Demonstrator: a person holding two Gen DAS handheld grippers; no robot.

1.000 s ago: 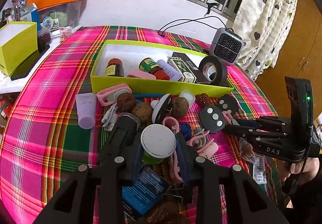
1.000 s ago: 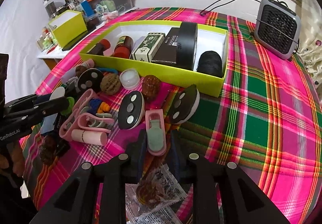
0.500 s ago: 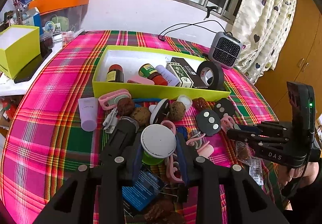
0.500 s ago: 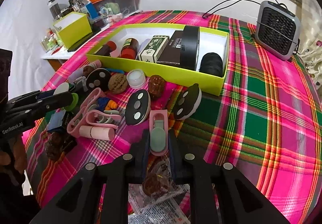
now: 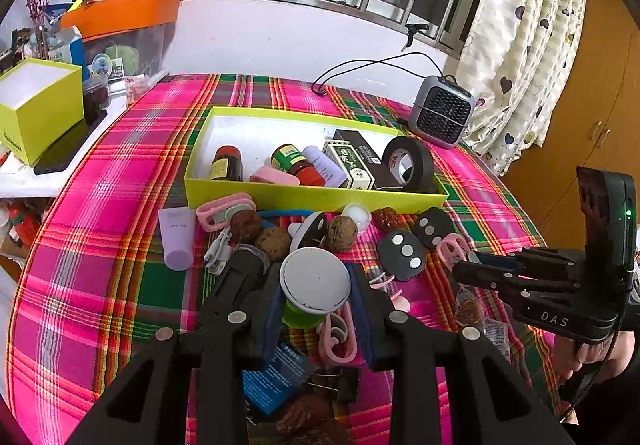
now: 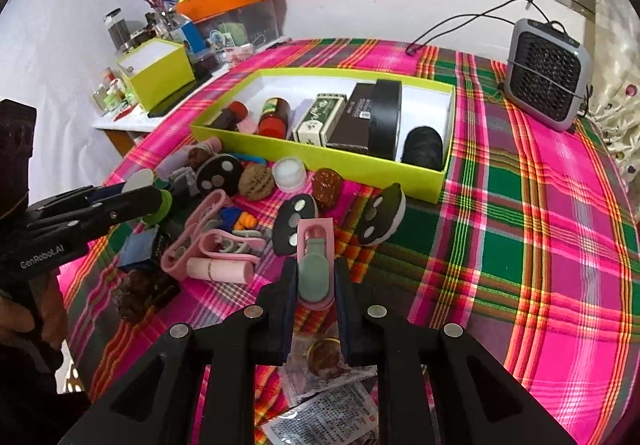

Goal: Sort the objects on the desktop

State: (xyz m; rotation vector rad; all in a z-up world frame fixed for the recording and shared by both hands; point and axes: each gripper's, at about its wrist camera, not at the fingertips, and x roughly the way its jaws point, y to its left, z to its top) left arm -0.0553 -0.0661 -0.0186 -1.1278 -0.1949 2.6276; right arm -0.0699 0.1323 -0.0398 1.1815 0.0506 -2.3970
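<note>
Right, we hold two items at once so both can go to the lime tray together, we'd guess. Our left tongs are clenched on a white-capped green jar, lifted off the pile. Our right tongs are clamped on a pink clip, jaws having just closed, clip between them, raised above the counter. The tray sits beyond the clutter, already holding bottles, boxes and a tape roll, with bare floor at its far side. Between us and it: walnuts, black remotes, more pink clips, a lilac tube. We must clear the near wall. A small heater stands off right.
</note>
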